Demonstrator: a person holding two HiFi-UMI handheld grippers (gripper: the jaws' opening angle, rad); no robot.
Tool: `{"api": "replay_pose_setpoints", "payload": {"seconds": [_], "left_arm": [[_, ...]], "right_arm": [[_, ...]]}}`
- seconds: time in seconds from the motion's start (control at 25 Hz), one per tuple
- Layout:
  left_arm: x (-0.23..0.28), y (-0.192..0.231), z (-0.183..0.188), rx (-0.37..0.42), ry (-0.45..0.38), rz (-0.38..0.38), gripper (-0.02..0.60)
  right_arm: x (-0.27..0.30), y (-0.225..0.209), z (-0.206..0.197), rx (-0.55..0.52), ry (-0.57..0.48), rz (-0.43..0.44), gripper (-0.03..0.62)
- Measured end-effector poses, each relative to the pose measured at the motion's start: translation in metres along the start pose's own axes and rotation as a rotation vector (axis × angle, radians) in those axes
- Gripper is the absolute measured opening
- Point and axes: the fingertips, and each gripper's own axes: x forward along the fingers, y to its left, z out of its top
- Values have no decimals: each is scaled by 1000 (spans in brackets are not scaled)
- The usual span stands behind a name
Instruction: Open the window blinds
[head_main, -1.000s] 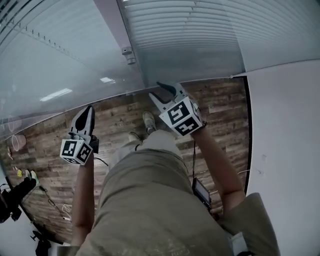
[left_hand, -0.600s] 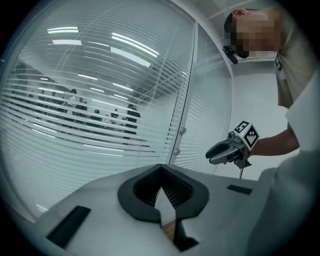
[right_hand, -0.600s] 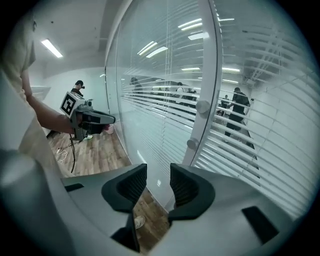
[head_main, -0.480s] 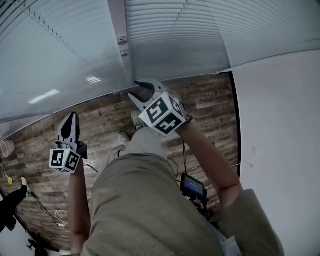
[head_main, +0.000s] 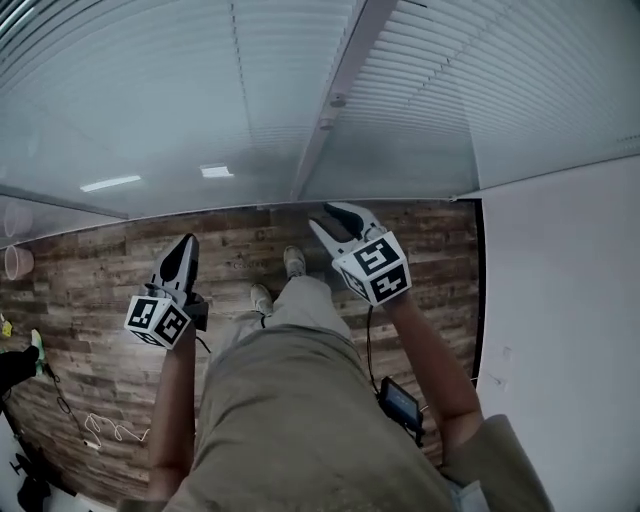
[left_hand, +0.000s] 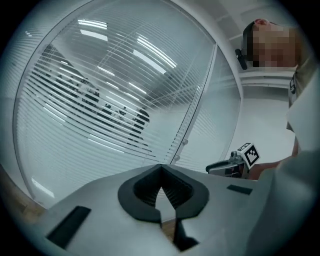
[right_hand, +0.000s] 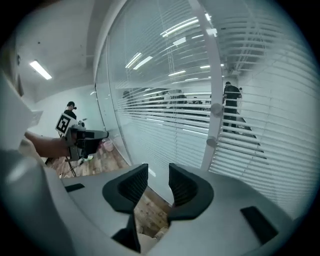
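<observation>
Apparently both grippers are hanging low, apart from the blinds (head_main: 150, 60) behind the glass (head_main: 150, 195). The left gripper (head_main: 187, 244) is carrying its jaws pressed together, empty; the right gripper (head_main: 333, 222), spread around nothing, has just been closing slightly, probably preparing for the knob (head_main: 338, 101).

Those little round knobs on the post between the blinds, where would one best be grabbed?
Probably the lower knob, pinched across its round rim, approached head-on from the room side. It stands proud of the post, so jaws could straddle it from both sides.
</observation>
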Motion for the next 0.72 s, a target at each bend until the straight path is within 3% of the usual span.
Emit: {"api": "replay_pose_setpoints", "payload": {"seconds": [0.32, 0.48, 0.72], "left_arm": [[-62, 19, -24, -34, -8, -5, 12], [-93, 16, -48, -48, -16, -31, 12], [-128, 3, -68, -54, -14, -64, 12]], "right_arm": [[-29, 35, -27, 490, -200, -39, 137], [-48, 63, -52, 498, -237, -64, 135], [-72, 104, -78, 479, -203, -44, 130]]}}
